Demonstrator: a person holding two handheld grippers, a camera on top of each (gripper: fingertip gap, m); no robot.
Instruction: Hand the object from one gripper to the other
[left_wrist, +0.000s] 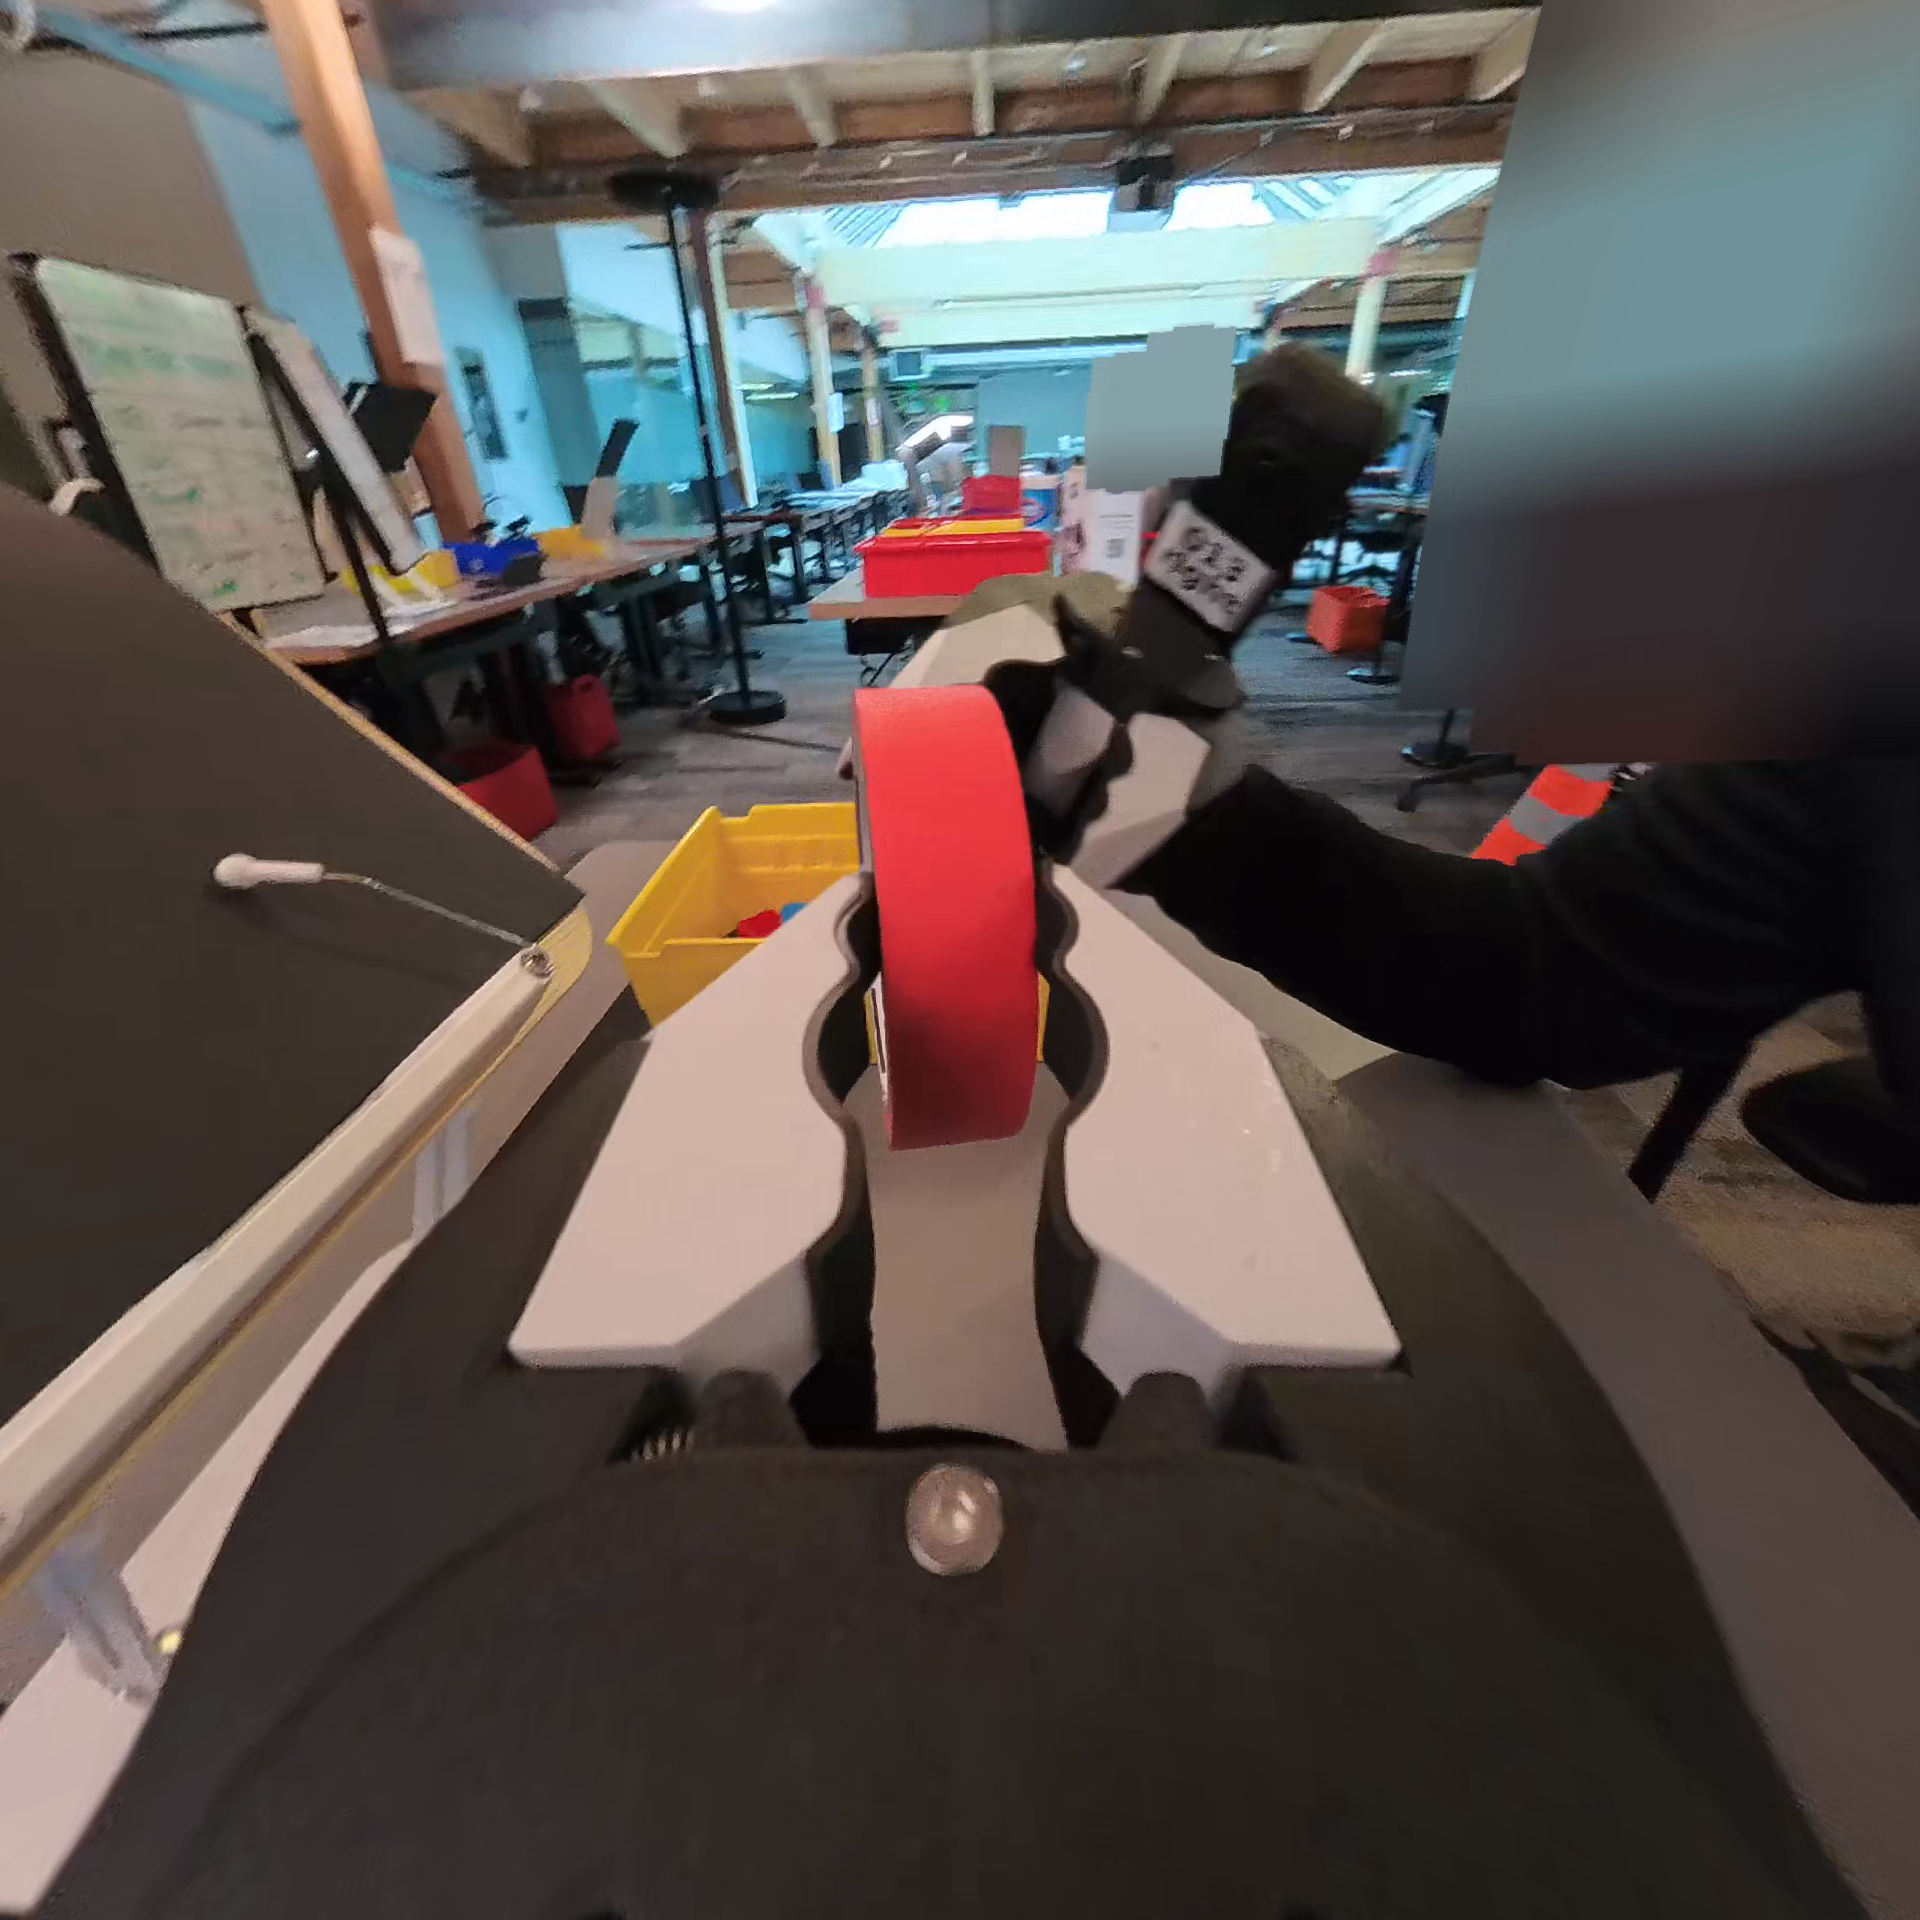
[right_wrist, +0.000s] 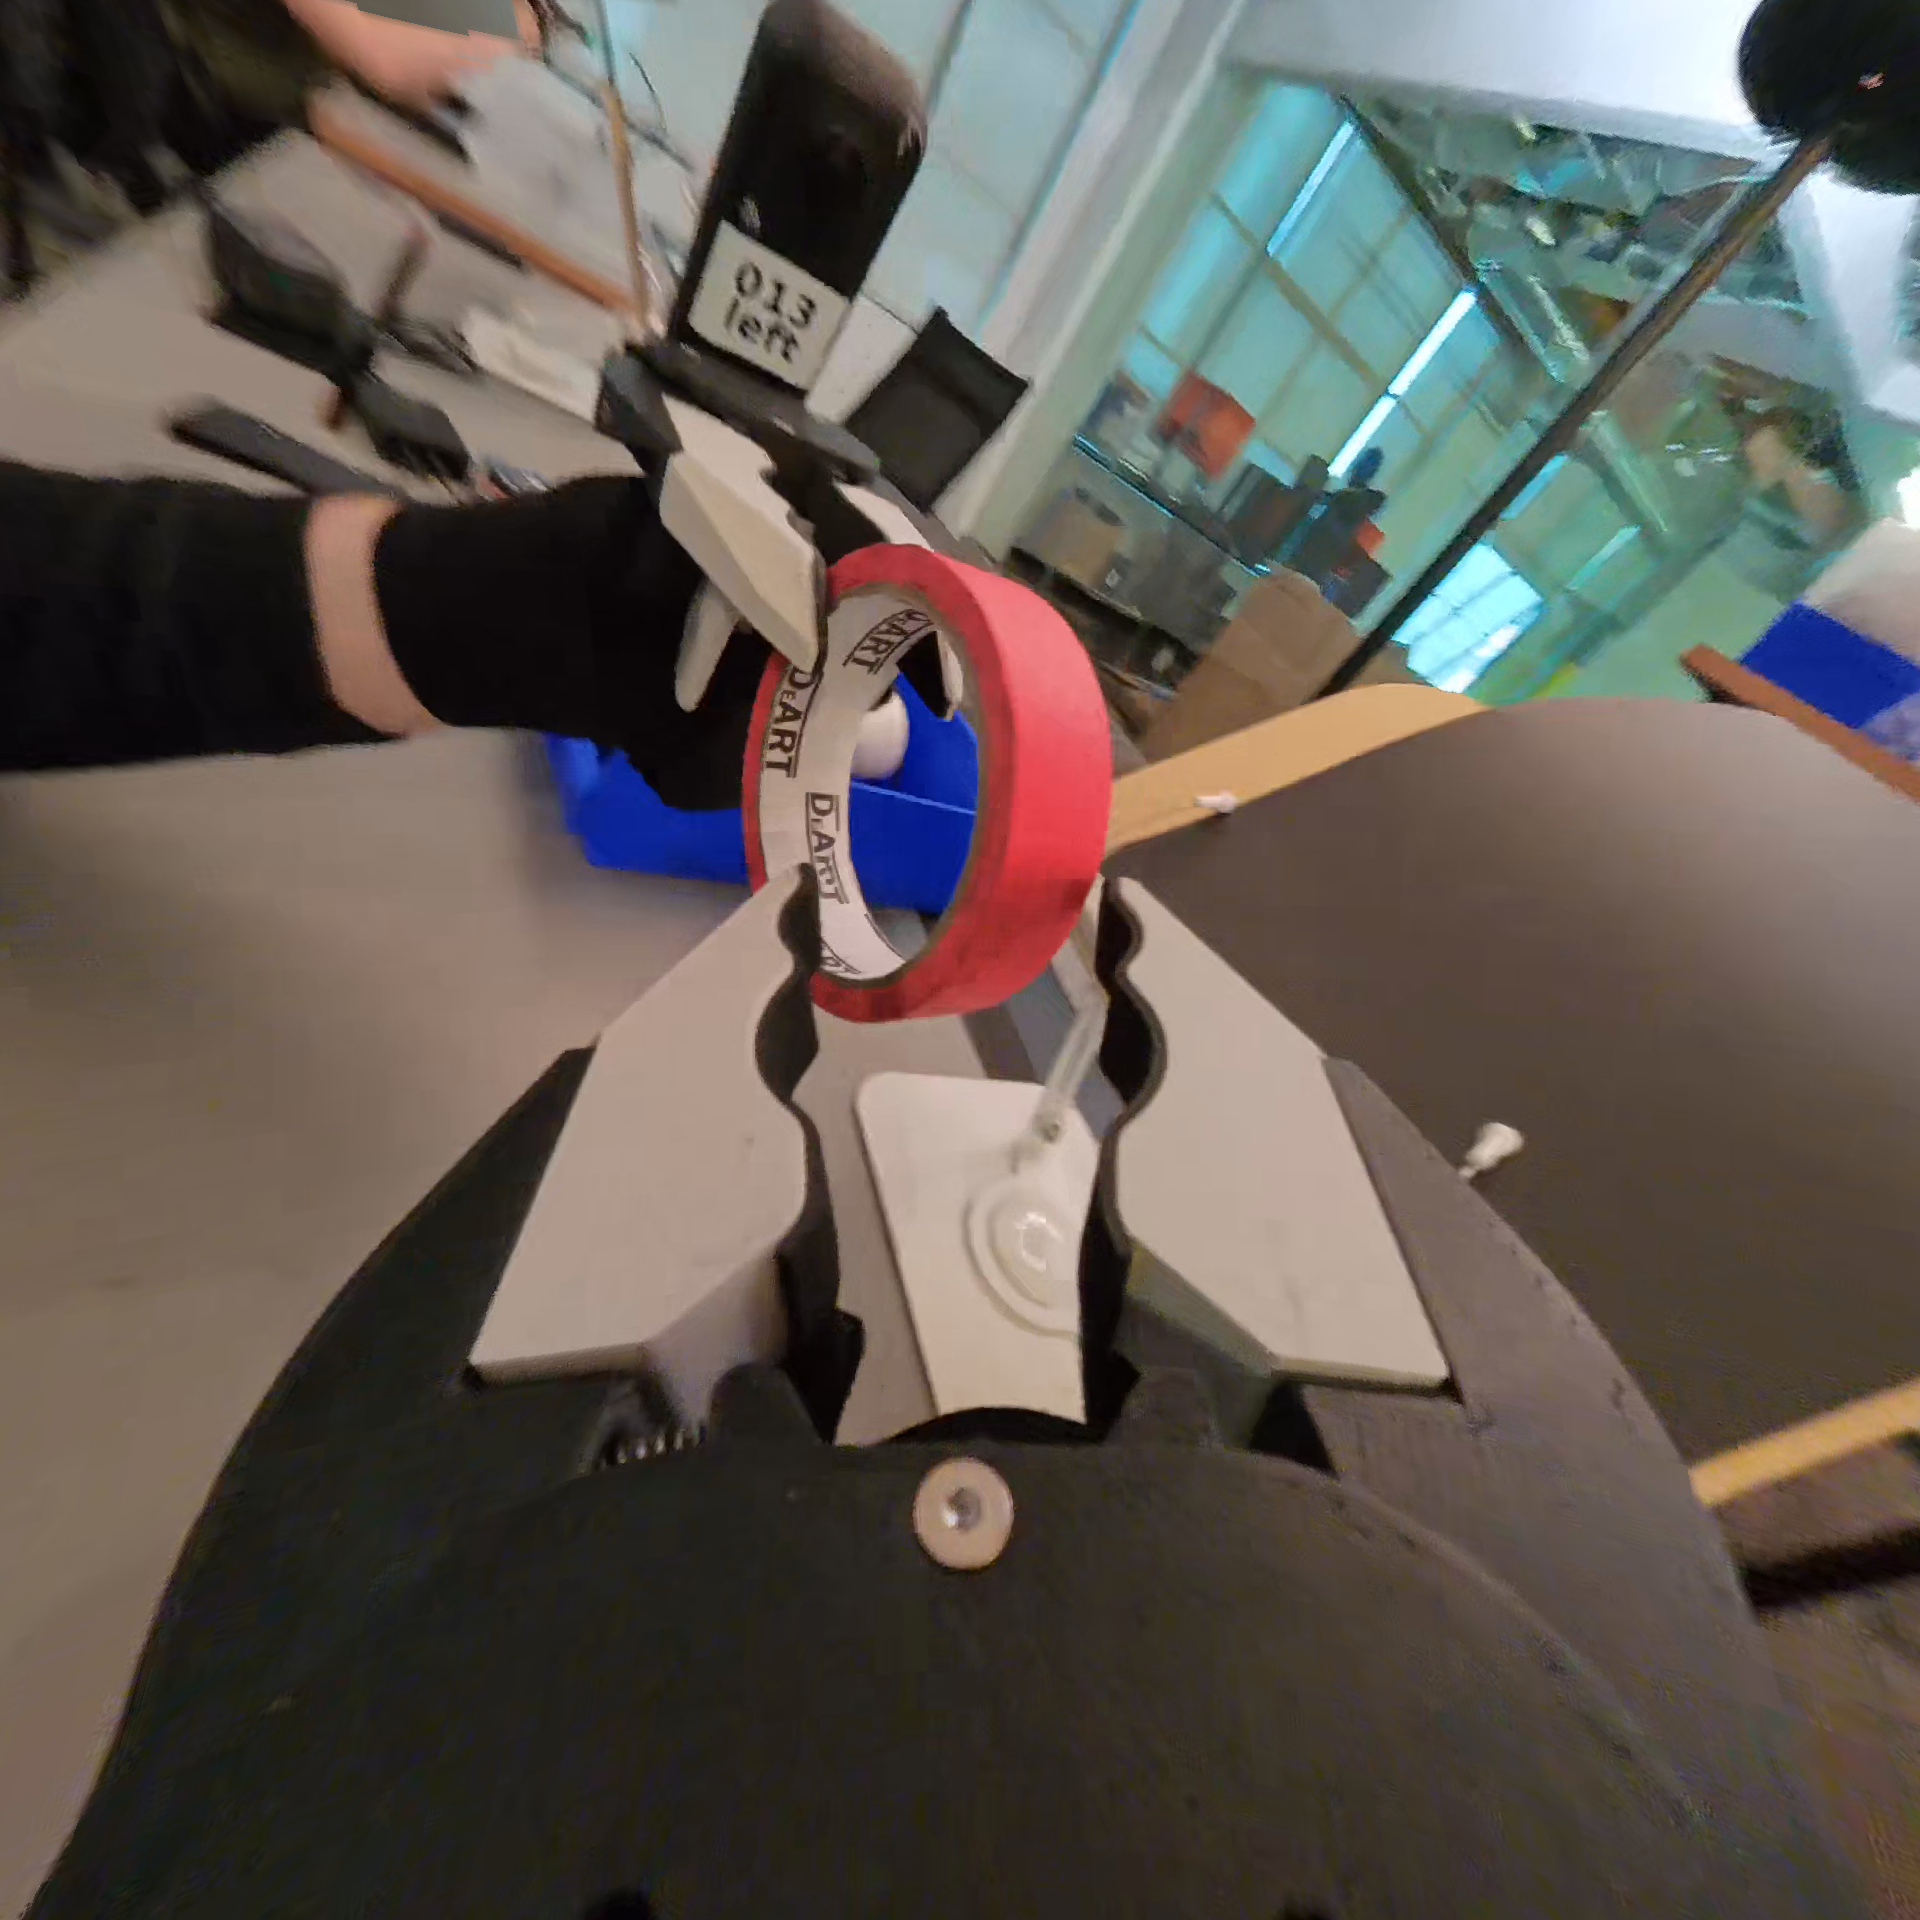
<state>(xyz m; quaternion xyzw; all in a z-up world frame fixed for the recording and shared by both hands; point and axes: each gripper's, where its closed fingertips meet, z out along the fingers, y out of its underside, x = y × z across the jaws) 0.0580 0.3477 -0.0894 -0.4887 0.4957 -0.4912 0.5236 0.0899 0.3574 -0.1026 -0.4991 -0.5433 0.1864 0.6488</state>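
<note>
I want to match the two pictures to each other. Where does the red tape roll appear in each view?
Left wrist view: the red tape roll is at the centre, seen edge-on, between the left gripper fingers.
Right wrist view: the roll is at the centre, its hole visible, just above the right gripper fingers.
Shared landmark: the black board beside the grippers.

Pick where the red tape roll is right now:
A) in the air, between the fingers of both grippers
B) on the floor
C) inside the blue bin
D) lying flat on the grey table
A: in the right wrist view the red tape roll is up off the grey table, with the left gripper flanking its top and the right gripper flanking its lower edge; the blue bin sits behind it.
</note>
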